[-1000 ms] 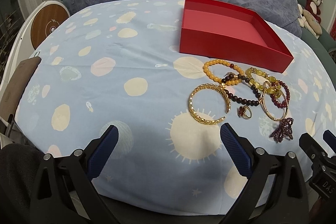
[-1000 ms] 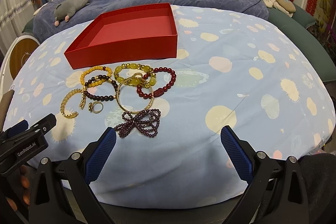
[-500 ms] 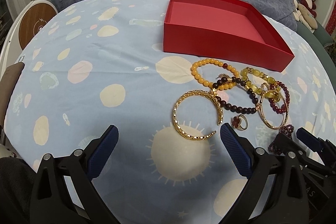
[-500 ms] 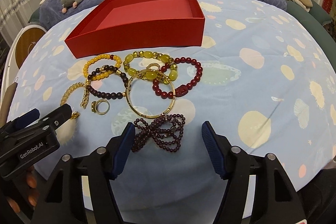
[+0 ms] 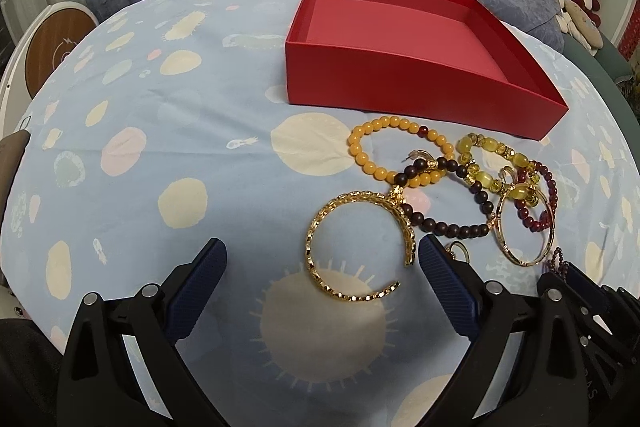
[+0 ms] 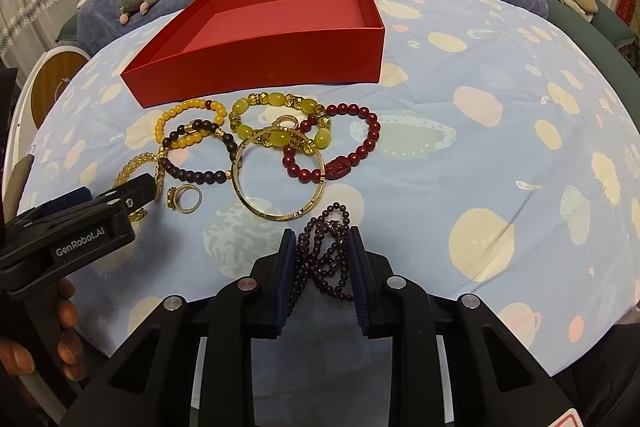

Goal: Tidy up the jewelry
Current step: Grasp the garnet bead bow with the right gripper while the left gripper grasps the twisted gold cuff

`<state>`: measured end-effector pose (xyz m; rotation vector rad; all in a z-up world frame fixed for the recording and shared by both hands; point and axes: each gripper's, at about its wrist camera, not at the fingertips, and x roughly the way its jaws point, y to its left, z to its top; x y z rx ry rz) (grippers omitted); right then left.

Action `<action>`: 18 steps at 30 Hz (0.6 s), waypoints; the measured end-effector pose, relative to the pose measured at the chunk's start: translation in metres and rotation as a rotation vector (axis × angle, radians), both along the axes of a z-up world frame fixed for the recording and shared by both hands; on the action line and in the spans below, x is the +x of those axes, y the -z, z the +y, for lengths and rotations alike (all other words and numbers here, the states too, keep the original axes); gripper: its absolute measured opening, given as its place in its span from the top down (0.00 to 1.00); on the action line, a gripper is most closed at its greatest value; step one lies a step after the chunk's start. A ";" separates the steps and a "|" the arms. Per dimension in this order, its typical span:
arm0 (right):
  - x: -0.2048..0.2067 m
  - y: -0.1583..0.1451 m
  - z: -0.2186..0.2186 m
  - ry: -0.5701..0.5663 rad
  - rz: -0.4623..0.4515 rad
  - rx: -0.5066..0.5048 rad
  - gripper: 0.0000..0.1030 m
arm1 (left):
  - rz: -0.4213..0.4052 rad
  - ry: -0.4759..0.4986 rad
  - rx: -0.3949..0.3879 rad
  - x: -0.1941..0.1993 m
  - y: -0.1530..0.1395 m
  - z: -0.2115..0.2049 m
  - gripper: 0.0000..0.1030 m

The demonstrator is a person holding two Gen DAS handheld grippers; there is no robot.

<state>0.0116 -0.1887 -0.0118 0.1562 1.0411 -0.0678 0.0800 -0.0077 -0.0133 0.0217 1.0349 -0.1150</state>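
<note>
Garnet bead strand (image 6: 326, 255) half-hidden between right gripper (image 6: 321, 251) jaws

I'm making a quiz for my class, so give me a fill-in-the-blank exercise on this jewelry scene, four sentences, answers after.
1. The right gripper is closed around the dark ______ bead strand.
2. The red box holds ______ jewelry.
3. The left gripper is ______, with the open gold bangle between its fingers.
4. The small gold ______ lies beside the round gold bangle.

Answers: purple; no; open; ring
</note>
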 end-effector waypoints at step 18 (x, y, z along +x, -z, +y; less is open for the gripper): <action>-0.007 -0.009 -0.005 0.009 -0.007 0.047 0.92 | -0.013 0.015 -0.029 -0.007 -0.009 0.006 0.49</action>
